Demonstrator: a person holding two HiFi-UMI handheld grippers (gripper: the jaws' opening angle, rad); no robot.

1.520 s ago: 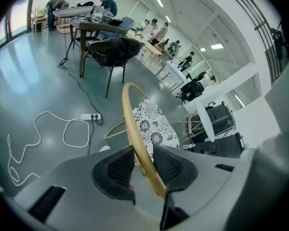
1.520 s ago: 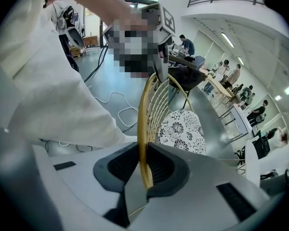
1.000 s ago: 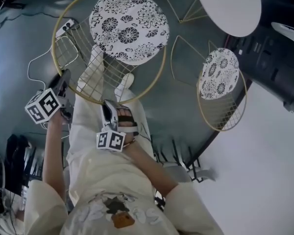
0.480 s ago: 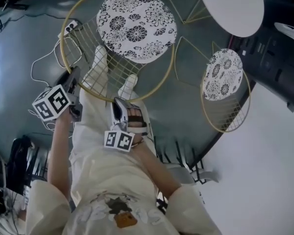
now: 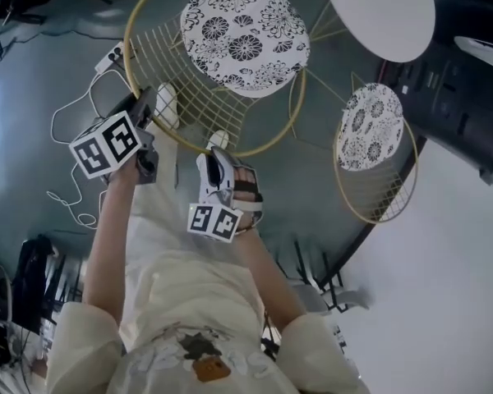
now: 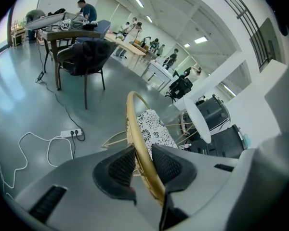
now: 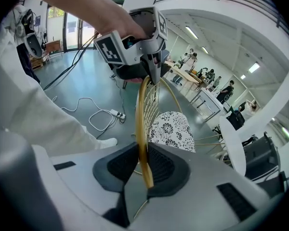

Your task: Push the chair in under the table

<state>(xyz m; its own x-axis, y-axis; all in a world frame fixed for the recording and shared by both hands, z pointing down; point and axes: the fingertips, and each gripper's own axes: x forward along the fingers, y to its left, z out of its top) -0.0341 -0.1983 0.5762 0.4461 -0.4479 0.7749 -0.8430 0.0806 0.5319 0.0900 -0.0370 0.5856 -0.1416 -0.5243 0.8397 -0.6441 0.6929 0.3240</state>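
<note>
Just past the chair (image 5: 245, 31) from you sits the worktop (image 5: 378, 11), and your left gripper (image 5: 148, 103) and right gripper (image 5: 217, 148) both have their jaws clamped on its near hoop (image 7: 143, 124).

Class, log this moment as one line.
left tongs: shut on gold wire chair's rim; right tongs: shut, same rim; round white table: beyond chair

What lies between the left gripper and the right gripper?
The chair's gold back rim spans from right gripper to left gripper, clearest in the right gripper view.
</note>
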